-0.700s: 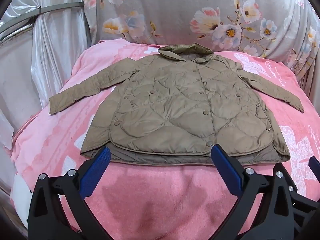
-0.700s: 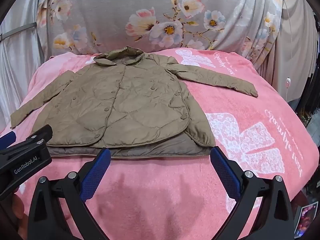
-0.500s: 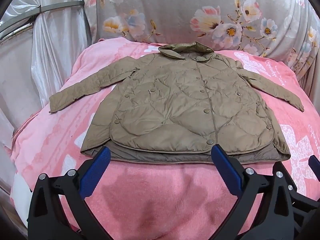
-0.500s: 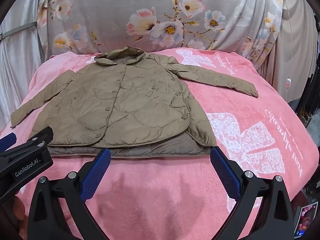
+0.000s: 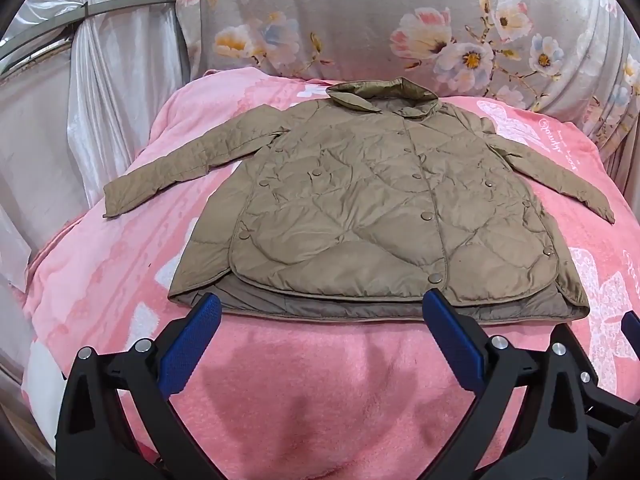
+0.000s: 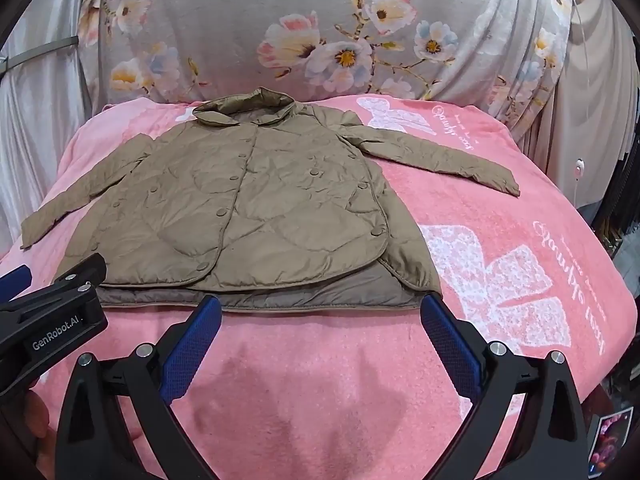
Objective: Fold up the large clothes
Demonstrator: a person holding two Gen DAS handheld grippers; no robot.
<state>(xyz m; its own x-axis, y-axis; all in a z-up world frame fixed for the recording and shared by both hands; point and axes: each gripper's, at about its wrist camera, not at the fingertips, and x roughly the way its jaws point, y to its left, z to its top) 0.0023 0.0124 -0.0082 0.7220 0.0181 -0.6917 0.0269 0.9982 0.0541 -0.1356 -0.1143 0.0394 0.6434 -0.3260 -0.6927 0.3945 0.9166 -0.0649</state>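
Observation:
A khaki quilted jacket (image 5: 372,208) lies flat and buttoned on the pink blanket (image 5: 312,380), collar far, both sleeves spread out to the sides; it also shows in the right wrist view (image 6: 240,216). My left gripper (image 5: 320,312) is open and empty, its blue pads just short of the near hem, left of middle. My right gripper (image 6: 320,312) is open and empty at the hem's right part, its right pad near the hem's right corner. The left gripper's body (image 6: 48,328) shows at the left edge of the right wrist view.
The blanket covers a raised mound with white bow prints (image 6: 496,280) on the right. A grey floral cloth (image 5: 400,20) hangs behind. Pale curtains (image 5: 80,100) stand at the left, and the blanket drops off at the right edge (image 6: 616,320).
Both grippers have moved slightly forward towards the jacket's near hem. The jacket has not moved and both grippers stay open.

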